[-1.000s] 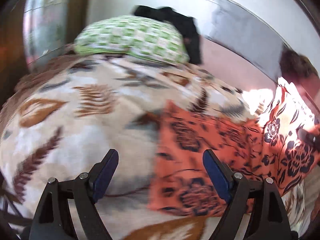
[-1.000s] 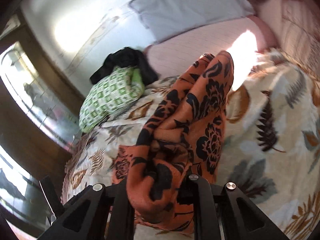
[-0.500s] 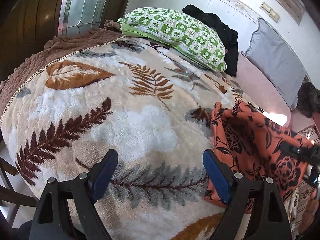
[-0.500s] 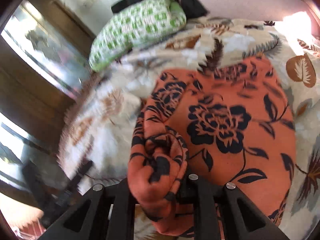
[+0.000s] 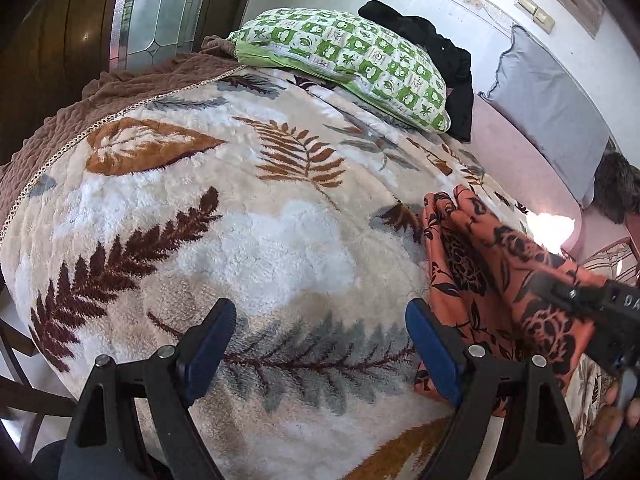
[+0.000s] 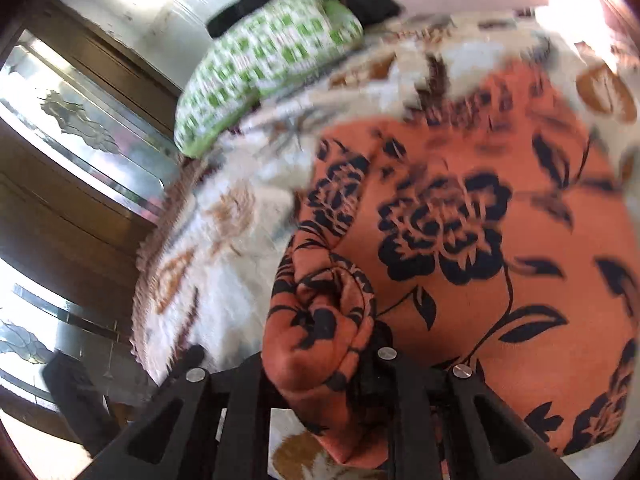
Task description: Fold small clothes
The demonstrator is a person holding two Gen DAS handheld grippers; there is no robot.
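Observation:
An orange garment with black flowers (image 6: 460,248) lies spread on the leaf-patterned blanket (image 5: 248,232). My right gripper (image 6: 324,364) is shut on a bunched fold of it at the garment's left edge. The left wrist view has the same garment (image 5: 480,276) at the right, with the right gripper's black body (image 5: 600,316) over it. My left gripper (image 5: 320,344) hovers open above bare blanket just left of the garment, blue pads (image 5: 212,336) wide apart, nothing between them.
A green-and-white checked pillow (image 5: 352,60) and a black cloth (image 5: 436,48) lie at the far end of the bed. A grey cushion (image 5: 552,108) leans on the wall. Brown bedspread (image 5: 100,100) and a wooden door with glass panels (image 5: 160,4) are on the left.
The right gripper has brought the hanging garment down, and it now lies spread on the blanket. The left gripper swung left off the garment to bare blanket, then held still.

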